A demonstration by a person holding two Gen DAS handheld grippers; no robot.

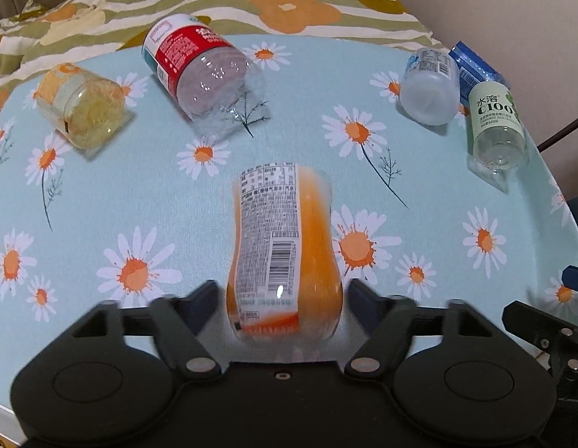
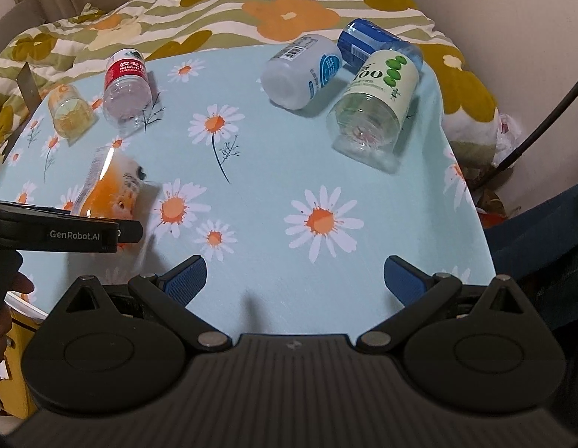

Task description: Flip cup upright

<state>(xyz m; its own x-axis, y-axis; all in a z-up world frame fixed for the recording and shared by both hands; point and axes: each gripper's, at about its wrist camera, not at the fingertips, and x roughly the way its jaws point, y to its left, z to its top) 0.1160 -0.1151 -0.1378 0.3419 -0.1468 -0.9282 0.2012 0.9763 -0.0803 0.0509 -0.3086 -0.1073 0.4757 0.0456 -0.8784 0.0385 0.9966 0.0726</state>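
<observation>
An orange-labelled clear cup (image 1: pixel 285 246) lies lengthwise between the fingers of my left gripper (image 1: pixel 283 295), barcode side up. The black fingers (image 1: pixel 205 298) press on its sides near one end, so the gripper is shut on it. In the right wrist view the same orange cup (image 2: pixel 109 190) shows tilted at the far left, just above the daisy tablecloth (image 2: pixel 270 186), with the left gripper (image 2: pixel 128 231) under it. My right gripper (image 2: pixel 294 272) hovers over the near table edge, open, with nothing between its blue pads (image 2: pixel 188 276).
Several other cups lie on their sides: red-labelled (image 1: pixel 199 71), yellow (image 1: pixel 80 108), white (image 1: pixel 430 89), blue (image 1: pixel 475 67), green-labelled (image 1: pixel 497 127). Flowered bedding (image 2: pixel 251 7) lies behind the table. A dark cable (image 2: pixel 542 127) runs at the right. A hand (image 2: pixel 5 298) shows bottom left.
</observation>
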